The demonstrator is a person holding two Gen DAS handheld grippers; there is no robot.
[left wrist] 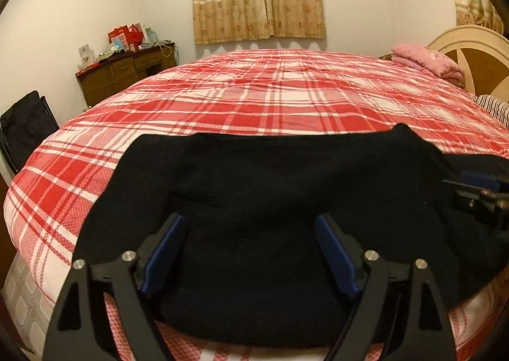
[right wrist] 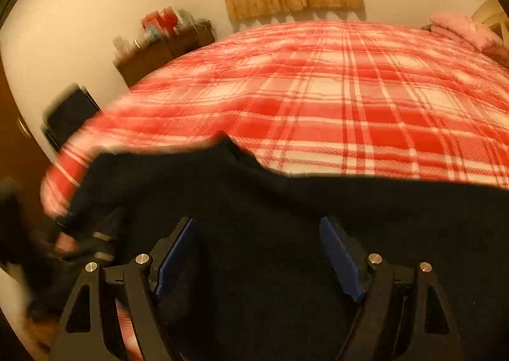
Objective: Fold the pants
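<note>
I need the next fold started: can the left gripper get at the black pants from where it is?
Probably yes. The left gripper has its jaws open right over the black pants on the plaid bed, with nothing between them.

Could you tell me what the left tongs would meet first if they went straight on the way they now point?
Most likely the black pants: the left tongs stand open over them, angled down.
</note>
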